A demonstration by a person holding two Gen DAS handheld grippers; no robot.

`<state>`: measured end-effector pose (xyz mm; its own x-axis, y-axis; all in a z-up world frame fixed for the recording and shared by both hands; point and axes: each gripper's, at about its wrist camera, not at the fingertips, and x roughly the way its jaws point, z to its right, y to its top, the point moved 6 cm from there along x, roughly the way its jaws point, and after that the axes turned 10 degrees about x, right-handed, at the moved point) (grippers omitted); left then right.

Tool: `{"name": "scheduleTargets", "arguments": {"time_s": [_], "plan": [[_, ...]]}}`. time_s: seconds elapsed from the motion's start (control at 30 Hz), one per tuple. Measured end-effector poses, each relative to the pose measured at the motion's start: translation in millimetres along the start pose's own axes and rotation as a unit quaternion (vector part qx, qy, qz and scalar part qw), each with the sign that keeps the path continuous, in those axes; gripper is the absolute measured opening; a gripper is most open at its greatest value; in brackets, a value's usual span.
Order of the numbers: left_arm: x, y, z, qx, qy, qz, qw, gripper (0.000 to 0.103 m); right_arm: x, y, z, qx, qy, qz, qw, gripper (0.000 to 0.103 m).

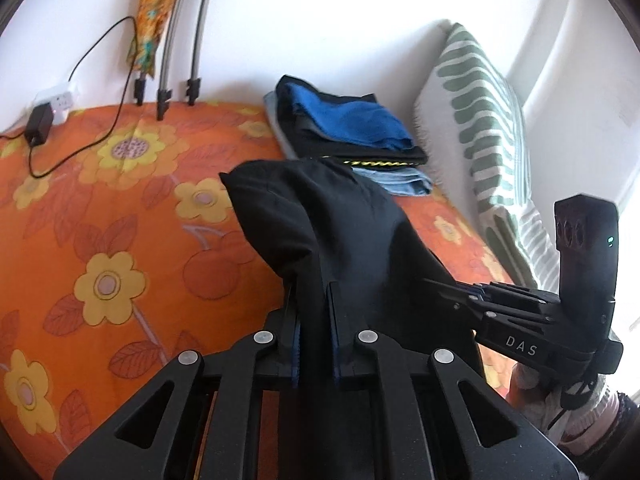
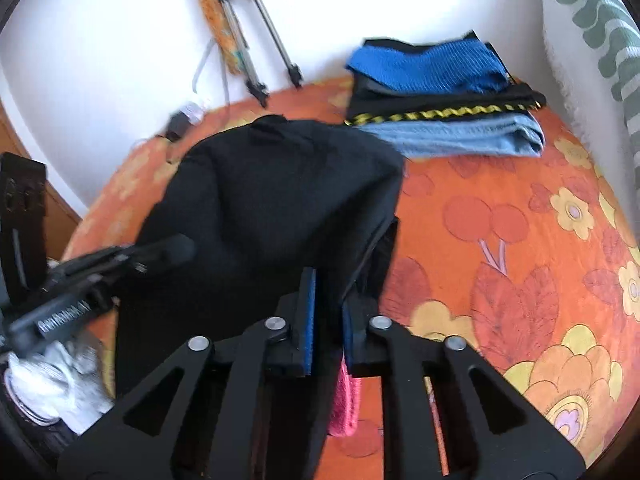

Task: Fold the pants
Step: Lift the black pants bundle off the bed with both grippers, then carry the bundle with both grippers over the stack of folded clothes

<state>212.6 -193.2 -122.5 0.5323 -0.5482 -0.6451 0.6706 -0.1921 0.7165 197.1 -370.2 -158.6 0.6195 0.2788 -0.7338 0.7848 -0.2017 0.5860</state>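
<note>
Both claws gripping black pants, lifted over bed.
My left claw (image 1: 314, 320) & right claw (image 2: 328, 312) each pinch the pants (image 1: 320, 216), cloth draped above orange flowered bed (image 1: 120, 200), near folded clothes stack (image 2: 440, 96).

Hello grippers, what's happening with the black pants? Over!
Left gripper and right gripper both clamped on black pants, lifted above orange bedspread. Folded clothes stack ahead.

a home bedroom: floral orange bedspread (image 1: 100, 208), striped pillow (image 1: 476, 120), folded clothes stack (image 2: 440, 100)

Black pants (image 1: 320, 220) on orange bedspread (image 1: 120, 208) with yellow flowers; green-and-white striped pillow (image 1: 476, 112).
</note>
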Motion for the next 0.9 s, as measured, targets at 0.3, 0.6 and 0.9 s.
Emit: {"name": "scheduleTargets", "arguments": {"time_s": [0.3,0.6,0.9], "plan": [[5,-3,-5,-0.002,0.005,-0.006,1.0000,0.009,38,-9,21,0.013,-0.004,-0.052,0.999,0.047],[8,-7,-15,-0.019,0.010,-0.010,0.9997,0.009,44,-2,13,0.040,0.052,-0.042,0.997,0.011],[-21,15,-1,0.001,0.007,0.033,0.9994,0.009,-4,16,-7,0.017,0.054,0.033,0.998,0.009]]}}
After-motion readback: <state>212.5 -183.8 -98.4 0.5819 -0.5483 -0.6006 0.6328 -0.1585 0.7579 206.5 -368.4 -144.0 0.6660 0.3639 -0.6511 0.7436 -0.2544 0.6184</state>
